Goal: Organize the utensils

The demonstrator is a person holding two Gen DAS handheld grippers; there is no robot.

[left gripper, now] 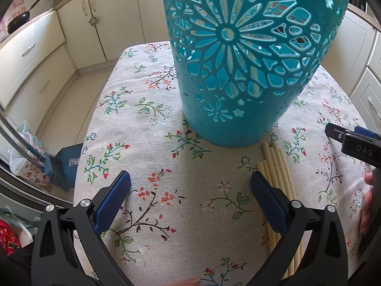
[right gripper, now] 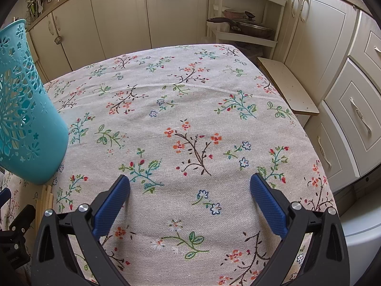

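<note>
At the far left of the kitchen, cream cabinets run along the wall with a dark frying pan on the counter above them, and a blue dustpan stands on the floor near the table's left edge. The table is covered by a floral tablecloth, and the left gripper hovers over its near part with its blue-padded fingers spread wide, nothing between them. Beyond it, toward the far middle of the table, a teal holder with flower-shaped cut-outs stands upright on the cloth, and pale sticks show through its openings. Just right of the holder's base lies a bundle of pale chopsticks flat on the cloth, running toward the near edge, with the left gripper's right finger partly over them. Farther right, the right gripper is also spread wide and empty above bare tablecloth, the teal holder at its far left. A hand shows at the right rim of the left wrist view. Right of the table, a cream shelf rack holds a lidded pan, a small pale bench sits beside the table, and more cream drawers fill the right side.
</note>
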